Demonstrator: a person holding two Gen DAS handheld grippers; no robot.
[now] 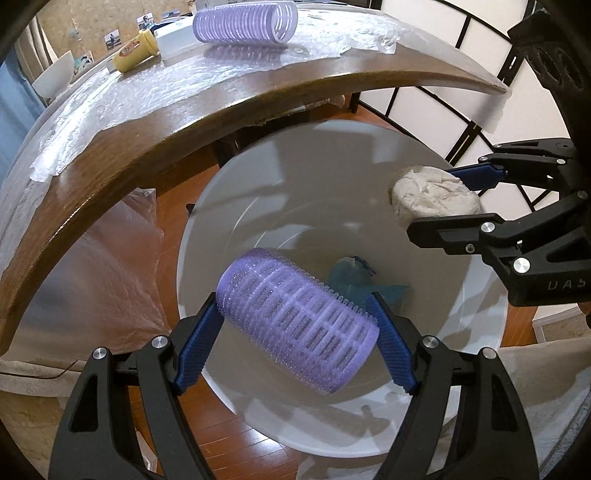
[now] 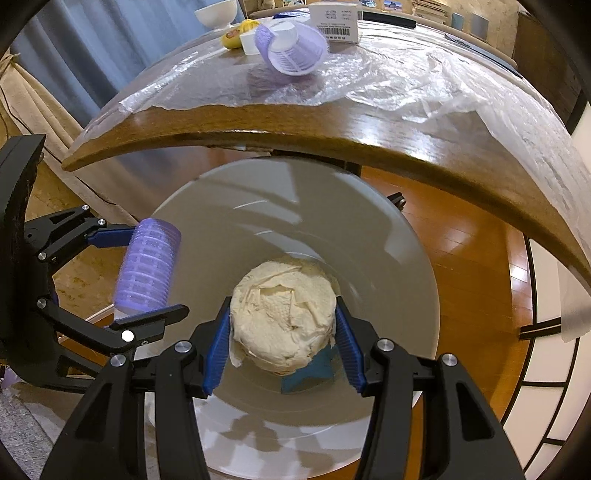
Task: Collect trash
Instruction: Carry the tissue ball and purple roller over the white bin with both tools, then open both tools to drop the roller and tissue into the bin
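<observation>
Open bin mouth (image 1: 480, 362) beside overhanging table edge (image 1: 221, 107)

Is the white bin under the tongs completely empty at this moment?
No: a teal scrap lies at the bottom of the white bin, seen in the left wrist view.

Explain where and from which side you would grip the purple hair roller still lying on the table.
The roller on the table lies on its side on the plastic sheet, open end toward the right gripper's view. I would probably come from above and close the fingers across the ribbed barrel at mid-length, as the left gripper holds its own roller.
</observation>
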